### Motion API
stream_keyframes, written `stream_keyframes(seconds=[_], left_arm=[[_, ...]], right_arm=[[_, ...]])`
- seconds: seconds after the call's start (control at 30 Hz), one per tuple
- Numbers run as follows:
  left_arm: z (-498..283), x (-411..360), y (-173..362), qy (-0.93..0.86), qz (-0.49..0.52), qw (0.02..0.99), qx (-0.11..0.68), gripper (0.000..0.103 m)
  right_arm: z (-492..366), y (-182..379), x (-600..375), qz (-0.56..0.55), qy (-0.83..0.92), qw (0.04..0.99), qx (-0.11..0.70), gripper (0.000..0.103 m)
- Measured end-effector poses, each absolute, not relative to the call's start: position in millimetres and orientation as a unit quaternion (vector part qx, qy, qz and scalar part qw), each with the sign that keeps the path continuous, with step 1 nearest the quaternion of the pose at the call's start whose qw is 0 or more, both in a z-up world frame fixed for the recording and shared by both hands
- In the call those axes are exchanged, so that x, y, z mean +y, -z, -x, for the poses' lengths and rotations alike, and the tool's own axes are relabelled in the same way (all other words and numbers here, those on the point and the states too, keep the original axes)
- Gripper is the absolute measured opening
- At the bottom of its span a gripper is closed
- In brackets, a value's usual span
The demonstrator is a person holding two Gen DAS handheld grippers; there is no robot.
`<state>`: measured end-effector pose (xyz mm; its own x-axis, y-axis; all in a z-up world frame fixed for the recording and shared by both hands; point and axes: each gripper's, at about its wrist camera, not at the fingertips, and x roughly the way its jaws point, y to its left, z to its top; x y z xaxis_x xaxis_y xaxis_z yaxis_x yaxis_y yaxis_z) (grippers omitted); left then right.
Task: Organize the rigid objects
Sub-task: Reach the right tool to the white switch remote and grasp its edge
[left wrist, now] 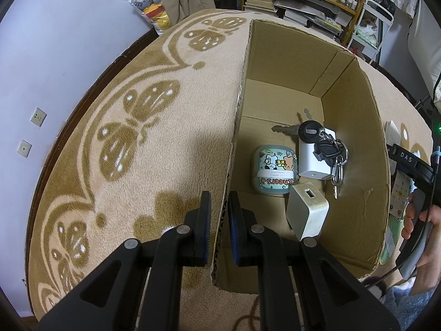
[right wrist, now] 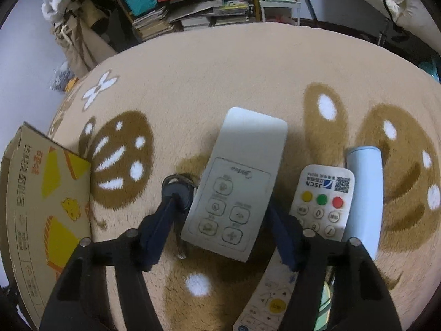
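Left tongs [left wrist: 219,218] clamping box wall [left wrist: 234,127], right tongs [right wrist: 220,237] astride remote [right wrist: 237,182]

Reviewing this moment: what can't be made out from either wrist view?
- Right wrist view: whether the right gripper already presses the white remote; contact is unclear.
- Right wrist view: the dark key, partly behind a finger.
- Left wrist view: the box floor's near corner, behind the left gripper.

Both grippers, left [left wrist: 219,201] and right [right wrist: 220,215], share one build: black moulded linkage arms with triangular cut-outs, round silver pivot pins, and flat fingers faced with dark blue pads [right wrist: 157,234]. White "DAS" lettering marks the right unit's black body.
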<state>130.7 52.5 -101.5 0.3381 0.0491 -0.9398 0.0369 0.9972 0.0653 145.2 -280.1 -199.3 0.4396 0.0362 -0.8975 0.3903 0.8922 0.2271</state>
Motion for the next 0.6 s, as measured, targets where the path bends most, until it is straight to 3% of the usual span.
stream_keyframes(seconds=[0.07,0.6], left_arm=[[-130.7,52.5,101.5,-0.004,-0.038,0.817,0.575,0.012],[-130.8,52.9,101.7,-0.004,-0.039,0.817,0.575,0.012]], right_arm=[[-144.3,198.3,-282.0,-0.207,0.117,0.823,0.517,0.06],[-124.4,181.9,-279.7,-0.193,0.154,0.837,0.488,0.054]])
